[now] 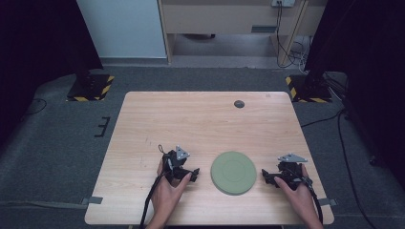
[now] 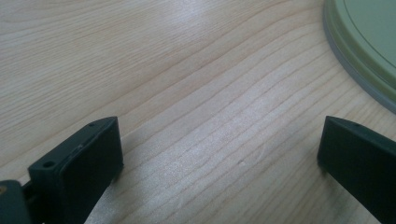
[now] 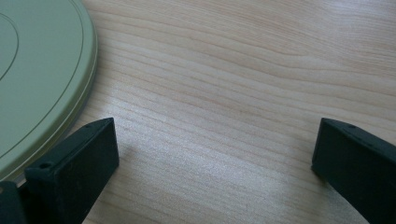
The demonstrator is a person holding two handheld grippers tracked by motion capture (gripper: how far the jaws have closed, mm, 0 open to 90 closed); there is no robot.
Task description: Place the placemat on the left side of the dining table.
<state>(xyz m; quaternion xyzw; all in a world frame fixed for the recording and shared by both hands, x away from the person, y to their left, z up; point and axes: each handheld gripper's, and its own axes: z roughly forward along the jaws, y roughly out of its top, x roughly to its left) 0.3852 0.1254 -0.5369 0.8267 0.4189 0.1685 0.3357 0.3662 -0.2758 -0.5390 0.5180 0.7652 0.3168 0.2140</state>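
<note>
A round green plate point(image 1: 233, 172) lies flat on the near half of a pale wooden table point(image 1: 205, 119), a little right of its middle, and nothing rests on it. From the plate, the left gripper point(image 1: 192, 174) sits at nine o'clock and the right gripper point(image 1: 267, 177) at three o'clock, each held low over the wood in a person's hand and each close beside the rim without touching it. Both sets of jaws stand wide apart with only bare table between them.

By the look of it the work has not begun: the plate is unheld and squarely on the table, so any grasp, lift or shift is still to come.

The high view alone gives the whole arrangement: both forearms coming in from six o'clock, a small dark disc point(image 1: 239, 103) toward twelve o'clock near the far edge, the grey floor and the black stands with yellow-striped bases beyond. The left gripper view point(image 2: 219, 154) adds the plate's rim point(image 2: 359, 51) up close at two o'clock, raised with a grey underside edge and well clear of the jaws. The right gripper view point(image 3: 215, 151) puts the plate point(image 3: 37, 70) at ten o'clock, its edge passing just behind that gripper's nearer jaw; whether the two touch I cannot tell.
</note>
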